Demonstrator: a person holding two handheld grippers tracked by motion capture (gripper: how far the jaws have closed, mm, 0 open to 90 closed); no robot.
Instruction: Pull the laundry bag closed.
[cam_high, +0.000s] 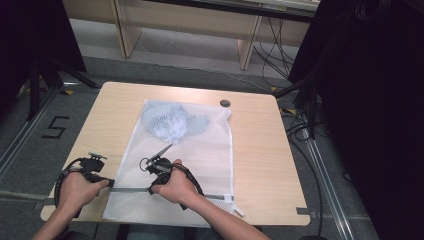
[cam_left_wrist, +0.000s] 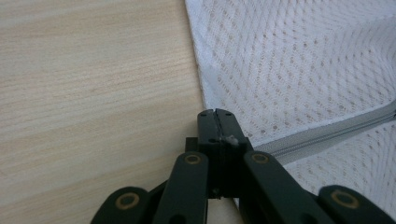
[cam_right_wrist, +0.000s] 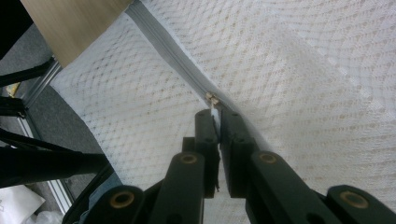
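- i see the white mesh laundry bag (cam_high: 182, 165) lying flat on the wooden table (cam_high: 260, 150), its long side running away from me, with its near end at the table's near edge.
- a blue-grey garment (cam_high: 172, 121) sits bunched inside the bag at the far end.
- the grey zipper (cam_high: 130, 189) runs across the bag near its near end, from the left edge toward the right.
- my left gripper (cam_left_wrist: 217, 122) rests at the bag's left edge, right where the zipper begins; its jaws are clenched together, and a bit of the bag's edge fabric is pinched between them at the zipper end.
- in the left gripper view the zipper tape leads off to the right from the jaw tips, and bare table lies to the left.
- my right gripper (cam_right_wrist: 215, 116) is on the zipper line, farther along to the right of the left one in the high view.
- its jaws are closed on the zipper pull (cam_right_wrist: 213, 102); the small metal slider sits just beyond the jaw tips, on the zipper.
- a small dark round disc (cam_high: 225, 103) lies on the table beyond the bag's far right corner, well apart from both grippers.
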